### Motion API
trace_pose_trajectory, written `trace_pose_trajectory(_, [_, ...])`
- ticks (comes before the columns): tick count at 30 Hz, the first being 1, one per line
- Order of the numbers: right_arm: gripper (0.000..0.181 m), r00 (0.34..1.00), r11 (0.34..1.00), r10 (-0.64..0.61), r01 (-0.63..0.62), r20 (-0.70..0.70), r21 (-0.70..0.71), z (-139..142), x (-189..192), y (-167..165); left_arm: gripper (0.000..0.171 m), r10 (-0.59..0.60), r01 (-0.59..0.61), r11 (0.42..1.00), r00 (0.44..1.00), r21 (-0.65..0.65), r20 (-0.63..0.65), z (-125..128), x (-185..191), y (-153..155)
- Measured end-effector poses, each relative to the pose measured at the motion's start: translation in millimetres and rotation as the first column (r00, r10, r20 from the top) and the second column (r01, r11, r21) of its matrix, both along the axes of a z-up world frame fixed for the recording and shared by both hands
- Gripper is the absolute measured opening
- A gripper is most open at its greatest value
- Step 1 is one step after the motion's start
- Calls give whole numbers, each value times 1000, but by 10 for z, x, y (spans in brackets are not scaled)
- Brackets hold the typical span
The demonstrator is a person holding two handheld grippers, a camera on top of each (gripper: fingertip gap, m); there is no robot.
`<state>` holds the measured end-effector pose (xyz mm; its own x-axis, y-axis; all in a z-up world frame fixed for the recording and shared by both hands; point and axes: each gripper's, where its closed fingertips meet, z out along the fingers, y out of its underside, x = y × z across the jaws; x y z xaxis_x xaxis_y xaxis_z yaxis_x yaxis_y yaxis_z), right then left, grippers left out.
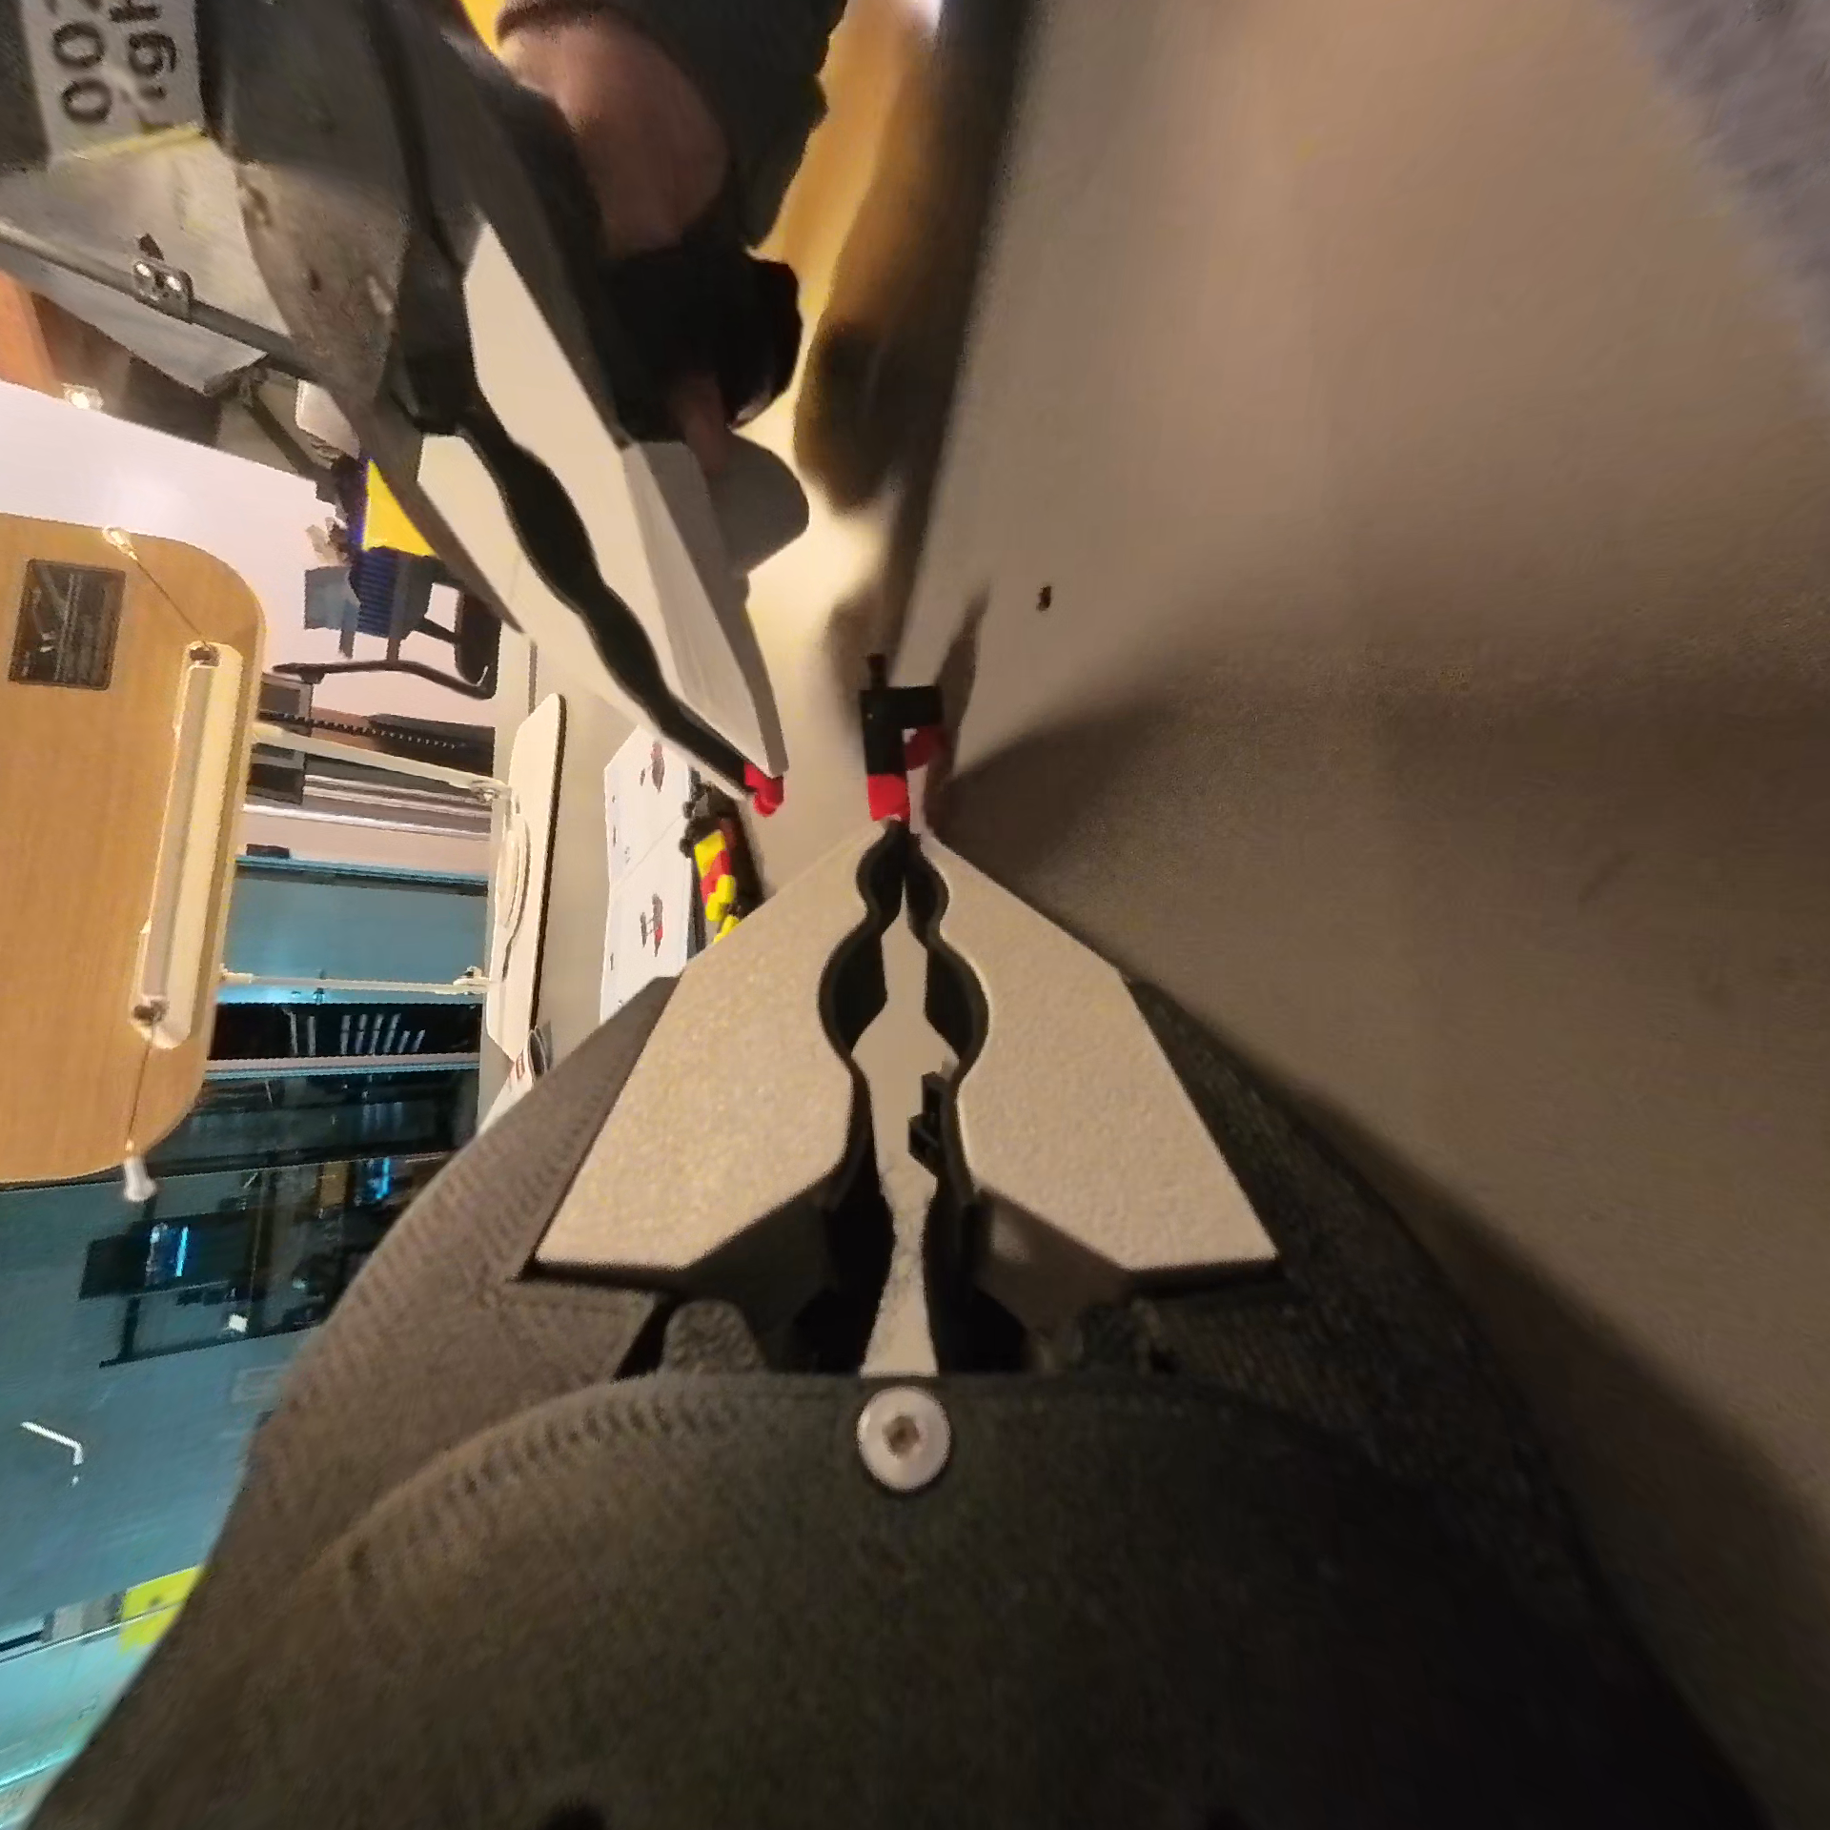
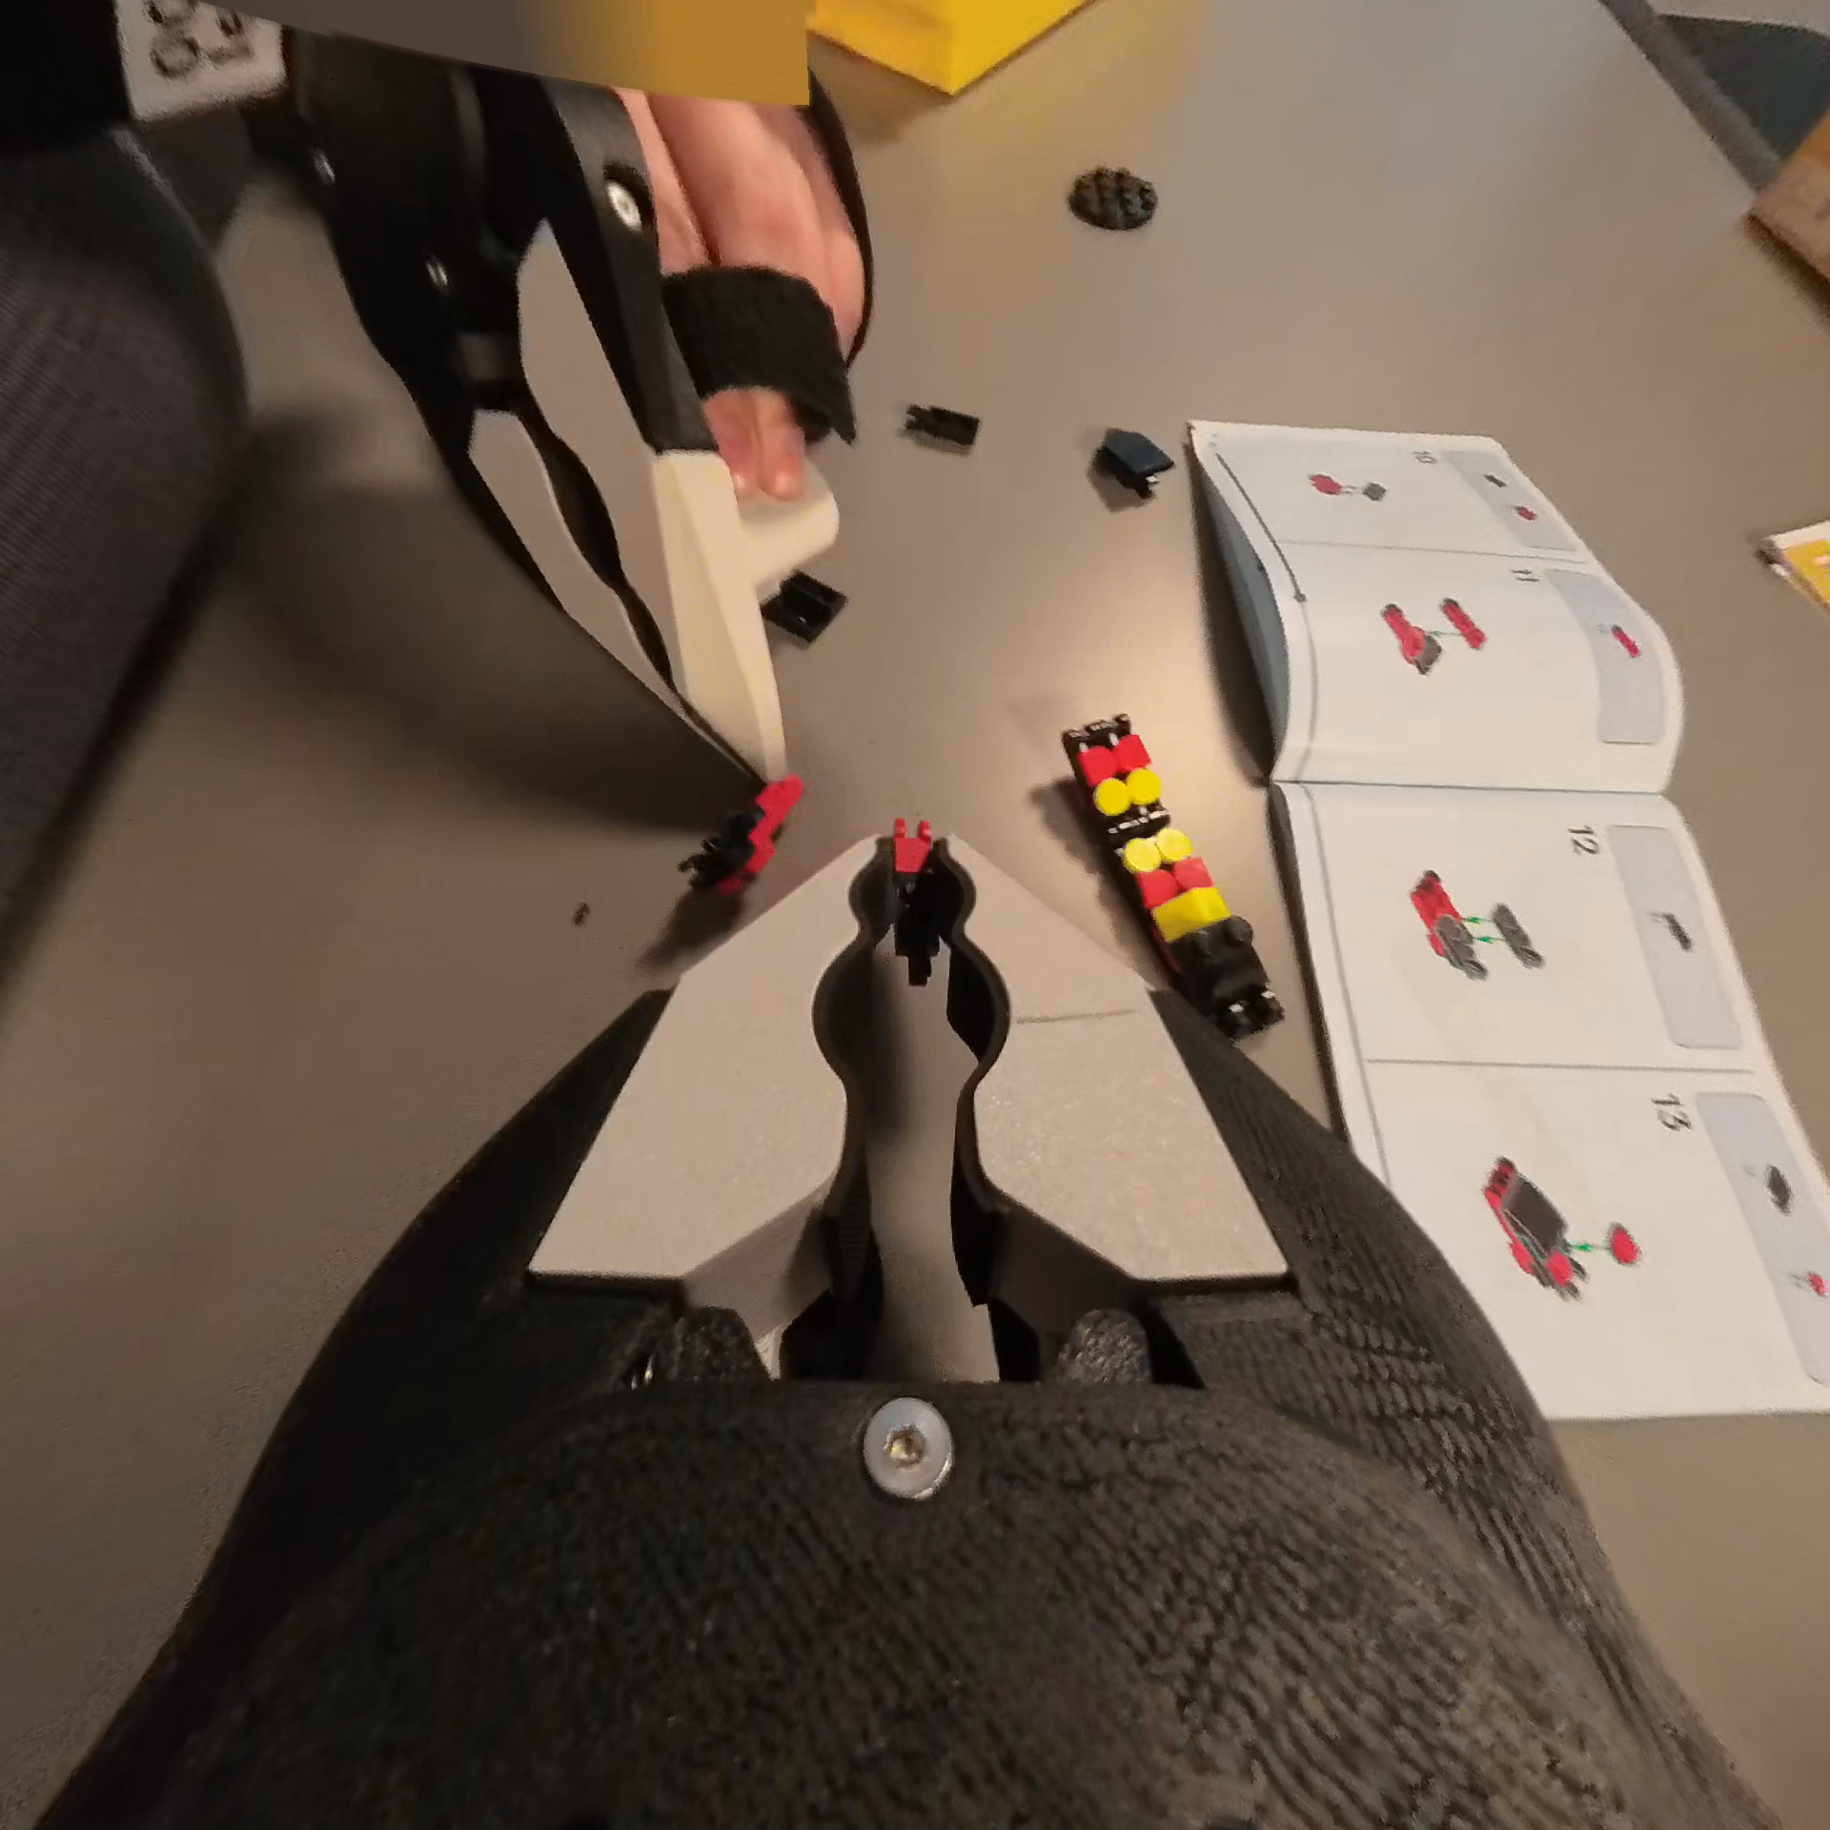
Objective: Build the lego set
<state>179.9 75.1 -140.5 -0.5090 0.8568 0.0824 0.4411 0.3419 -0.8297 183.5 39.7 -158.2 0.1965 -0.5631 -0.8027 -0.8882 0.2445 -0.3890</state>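
Observation:
My left gripper (image 1: 896,837) is shut on a small red and black lego assembly (image 1: 889,762), held just above the grey table (image 1: 1386,693). In the right wrist view it comes in from the upper left (image 2: 777,777) with that assembly (image 2: 748,837) at its tips. My right gripper (image 2: 911,842) is shut on a small red and black piece (image 2: 911,871). In the left wrist view the right gripper (image 1: 767,774) shows a red bit (image 1: 762,790) at its tips. The two held parts are close together but apart. A long black build with red and yellow pieces (image 2: 1159,871) lies to the right.
An open instruction booklet (image 2: 1485,891) lies at the right of the table (image 2: 990,297). Loose black pieces (image 2: 941,426) (image 2: 1134,460) (image 2: 804,604) and a round black piece (image 2: 1114,198) lie farther back. A yellow box (image 2: 951,40) is at the far edge. Across from one pair of fingers to the other is roughly 4 centimeters.

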Motion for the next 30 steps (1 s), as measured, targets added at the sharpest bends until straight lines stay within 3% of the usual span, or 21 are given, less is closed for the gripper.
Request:
trace_pose_trajectory(4, [11,995,999,3,-6,100,31,-186,64,56,0,33,-32,999,999,-43,21,-5,-10,25])
trace_pose_trajectory(8, [28,997,998,-2,7,77,-68,-66,49,39,0,60,-58,996,998,-64,19,-16,-15,50])
trace_pose_trajectory(11, [29,995,980,67,-53,70,-191,82,81,-176,0,82,-82,995,997,-61,12,-20,-25,73])
trace_pose_trajectory(13, [30,989,978,78,-52,125,-201,46,98,-290,0,95,-94,994,995,-59,13,-17,-31,84])
trace_pose_trajectory(17, [24,973,990,13,20,231,-141,-143,90,-334,0,110,-109,993,994,-44,15,-9,-48,102])
trace_pose_trajectory(24, [17,968,965,-60,118,242,-234,-99,26,-274,0,112,-113,993,994,38,7,30,-80,140])
trace_pose_trajectory(27, [16,968,961,-69,129,240,-245,-81,19,-259,24,98,-99,989,995,112,14,122,-72,153])
trace_pose_trajectory(30, [16,970,972,-67,116,236,-204,-95,21,-286,21,85,-86,991,996,101,10,105,-55,149])
